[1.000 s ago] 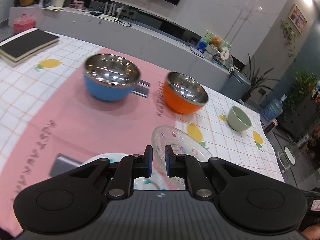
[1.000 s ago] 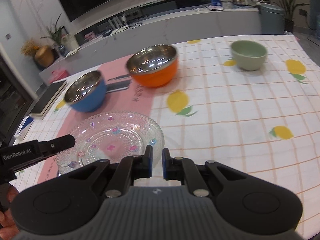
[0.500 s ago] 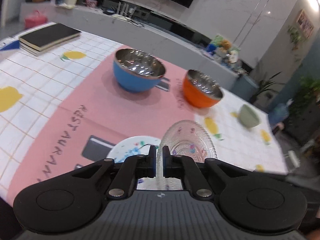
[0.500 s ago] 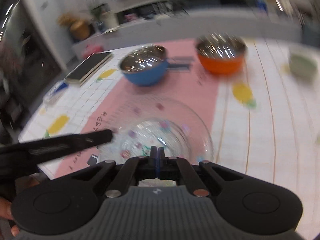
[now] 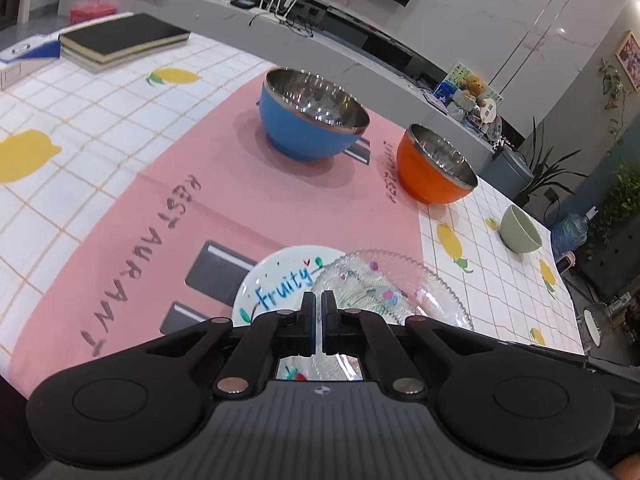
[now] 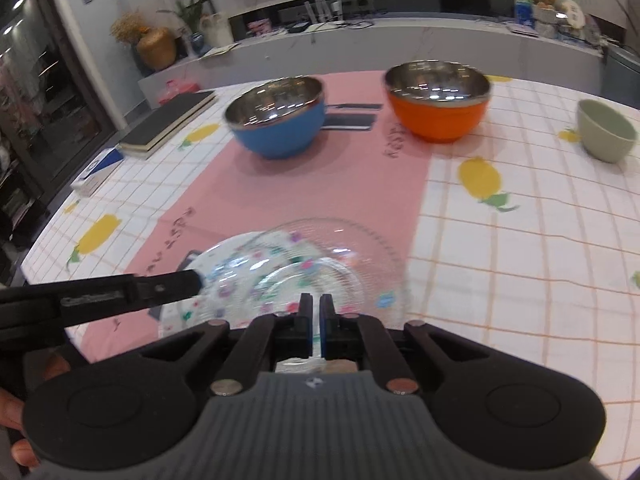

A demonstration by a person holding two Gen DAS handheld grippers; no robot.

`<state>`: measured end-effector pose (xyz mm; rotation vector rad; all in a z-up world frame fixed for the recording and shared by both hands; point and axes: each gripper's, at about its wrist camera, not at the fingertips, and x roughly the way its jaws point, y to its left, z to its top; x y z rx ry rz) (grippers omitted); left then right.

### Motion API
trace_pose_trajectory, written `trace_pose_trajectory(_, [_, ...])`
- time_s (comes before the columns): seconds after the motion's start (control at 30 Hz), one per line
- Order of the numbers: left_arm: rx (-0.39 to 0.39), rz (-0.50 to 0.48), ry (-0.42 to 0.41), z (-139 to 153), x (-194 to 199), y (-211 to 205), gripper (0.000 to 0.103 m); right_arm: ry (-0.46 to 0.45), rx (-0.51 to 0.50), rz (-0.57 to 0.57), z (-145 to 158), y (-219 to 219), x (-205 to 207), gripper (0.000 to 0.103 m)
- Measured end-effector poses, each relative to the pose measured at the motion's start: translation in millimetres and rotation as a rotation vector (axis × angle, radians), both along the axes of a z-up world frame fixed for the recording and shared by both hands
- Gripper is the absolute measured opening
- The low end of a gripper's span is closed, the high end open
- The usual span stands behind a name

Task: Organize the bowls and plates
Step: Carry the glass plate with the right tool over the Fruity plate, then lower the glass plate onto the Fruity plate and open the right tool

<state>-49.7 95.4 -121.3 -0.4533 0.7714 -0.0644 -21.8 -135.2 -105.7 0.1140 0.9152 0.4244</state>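
Glass plate [image 5: 394,288] sits partly over the white "fruity" plate [image 5: 276,280] on the pink mat [image 5: 200,200], near table edge. Both my jaws are closed on its rim: left gripper [image 5: 316,322] at one side, right gripper [image 6: 315,328] at the near edge, probably to steady it while stacking. Blue bowl [image 6: 276,120], orange bowl [image 6: 438,100] and green bowl [image 6: 604,132] stand well apart beyond; nothing blocks the stack.

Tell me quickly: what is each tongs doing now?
Left tongs: shut on the clear patterned glass plate.
Right tongs: shut on the same plate's rim.
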Motion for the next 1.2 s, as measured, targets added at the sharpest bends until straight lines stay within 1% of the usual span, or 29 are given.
trace_pose_trajectory(0.03, [0.01, 0.001, -0.006, 2.2, 0.2, 0.0, 0.002, 0.004, 0.002, -0.017, -0.9, -5.2, 1.6, 0.006])
trace_pose_trajectory(0.1, [0.036, 0.006, -0.012, 5.5, -0.1, 1.3, 0.004, 0.009, 0.006, -0.048, -2.4, -15.1, 3.6, 0.016])
trace_pose_trajectory(0.17, [0.071, 0.016, -0.015, 8.4, -0.8, 2.8, 0.006, 0.017, 0.051, -0.053, -3.1, -23.9, 3.8, 0.016])
trace_pose_trajectory(0.23, [0.106, 0.023, -0.013, 10.7, -0.7, 5.5, 0.017, 0.018, 0.06, -0.059, -2.5, -26.5, 2.6, 0.016])
trace_pose_trajectory(0.3, [0.133, 0.029, -0.011, 12.1, -1.6, 9.1, 0.025, 0.008, 0.055, -0.056, -1.6, -26.5, -0.1, 0.018])
trace_pose_trajectory(0.33, [0.14, 0.033, -0.01, 12.5, -2.6, 11.7, 0.027, 0.004, 0.058, -0.054, -1.0, -26.9, -1.5, 0.019])
trace_pose_trajectory(0.37, [0.14, 0.039, -0.008, 12.5, -3.5, 14.5, 0.028, -0.004, 0.064, -0.054, 0.3, -27.8, -2.6, 0.025])
trace_pose_trajectory(0.4, [0.137, 0.044, -0.002, 11.9, -3.9, 17.6, 0.032, -0.015, 0.059, -0.062, 2.2, -28.5, -4.0, 0.036])
trace_pose_trajectory(0.43, [0.13, 0.047, 0.006, 11.0, -3.8, 20.0, 0.035, -0.028, 0.049, -0.069, 4.0, -29.4, -5.0, 0.039])
trace_pose_trajectory(0.5, [0.11, 0.051, 0.023, 7.4, -4.0, 24.4, 0.037, -0.046, 0.04, -0.075, 6.6, -31.3, -5.5, 0.04])
trace_pose_trajectory(0.57, [0.088, 0.054, 0.048, 2.6, -3.6, 27.3, 0.037, -0.035, 0.034, -0.09, 4.7, -34.1, -3.1, 0.039])
trace_pose_trajectory(0.63, [0.06, 0.053, 0.073, -1.9, -2.8, 29.4, 0.035, -0.009, 0.043, -0.113, -0.2, -38.6, -0.5, 0.035])
trace_pose_trajectory(0.67, [0.042, 0.057, 0.079, -3.7, -2.9, 30.8, 0.032, 0.008, 0.052, -0.119, -2.7, -40.7, 0.6, 0.029])
trace_pose_trajectory(0.73, [0.011, 0.061, 0.089, -6.4, -3.5, 33.0, 0.02, 0.035, 0.072, -0.125, -6.8, -43.6, 1.6, 0.024])
trace_pose_trajectory(0.8, [-0.005, 0.055, 0.094, -7.6, -3.3, 33.6, 0.013, 0.046, 0.084, -0.123, -8.6, -43.7, 0.1, 0.014])
trace_pose_trajectory(0.83, [-0.012, 0.052, 0.097, -8.3, -3.0, 33.8, 0.008, 0.048, 0.087, -0.12, -9.0, -43.2, -0.5, 0.011])
trace_pose_trajectory(0.93, [-0.031, 0.04, 0.099, -8.5, -2.4, 33.0, 0.002, 0.049, 0.079, -0.12, -10.2, -41.0, -1.3, 0.003])
trace_pose_trajectory(1.03, [-0.052, 0.027, 0.108, -10.5, -1.5, 30.9, 0.0, 0.063, 0.105, -0.117, -11.5, -40.4, -1.7, 0.0])
trace_pose_trajectory(1.1, [-0.06, 0.017, 0.115, -12.7, -1.2, 28.6, 0.0, 0.056, 0.102, -0.103, -10.6, -36.8, -2.6, 0.0])
trace_pose_trajectory(1.2, [-0.049, 0.02, 0.116, -12.9, -2.0, 26.6, 0.0, 0.047, 0.104, -0.078, -7.9, -28.1, -3.1, 0.0])
